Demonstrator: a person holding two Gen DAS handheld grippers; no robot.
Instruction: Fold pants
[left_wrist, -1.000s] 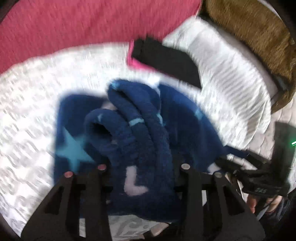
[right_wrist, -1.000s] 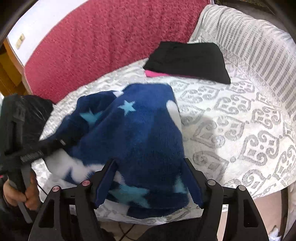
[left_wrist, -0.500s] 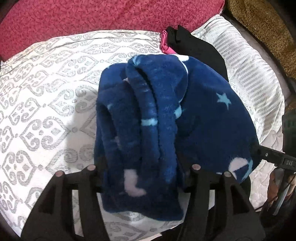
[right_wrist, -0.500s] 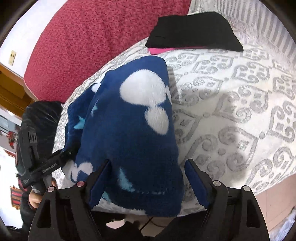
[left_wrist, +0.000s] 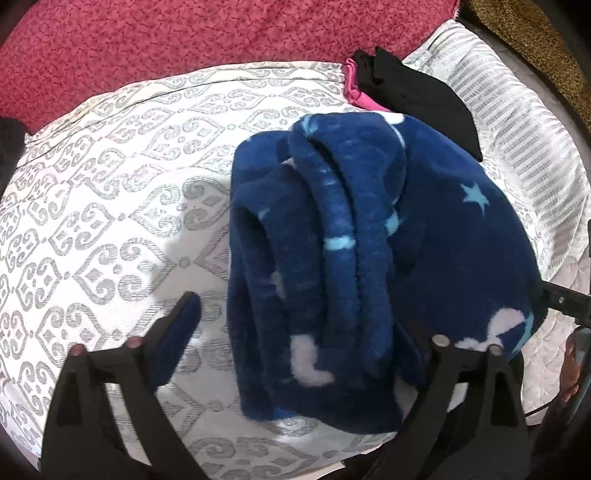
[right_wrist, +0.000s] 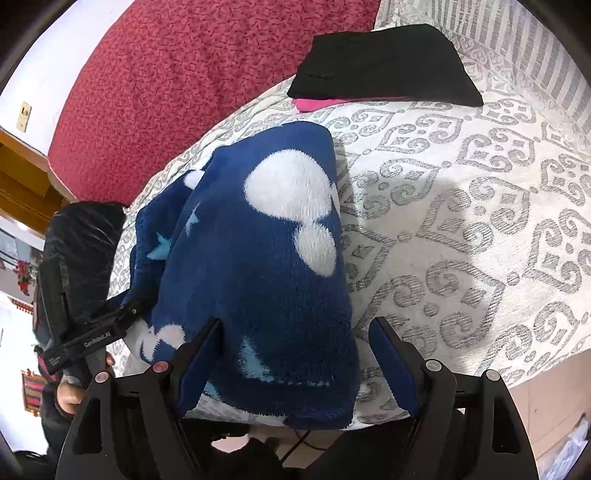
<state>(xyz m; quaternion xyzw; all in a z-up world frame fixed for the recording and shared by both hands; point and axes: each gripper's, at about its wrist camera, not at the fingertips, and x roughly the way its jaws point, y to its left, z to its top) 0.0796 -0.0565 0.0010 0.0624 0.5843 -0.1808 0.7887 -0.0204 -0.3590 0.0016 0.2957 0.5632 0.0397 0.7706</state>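
Navy fleece star-print pants (left_wrist: 369, 258) lie folded into a thick bundle on the patterned white bed (left_wrist: 110, 221), seemingly nearly finished, with the left claw (left_wrist: 295, 332) and right claw (right_wrist: 295, 343) both wide open, gripping nothing.

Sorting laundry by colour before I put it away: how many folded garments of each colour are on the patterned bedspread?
Navy blue fleece pants with stars and white blotches: 1
Black folded garment: 1
Bright pink folded garment, under the black one: 1
Total: 3
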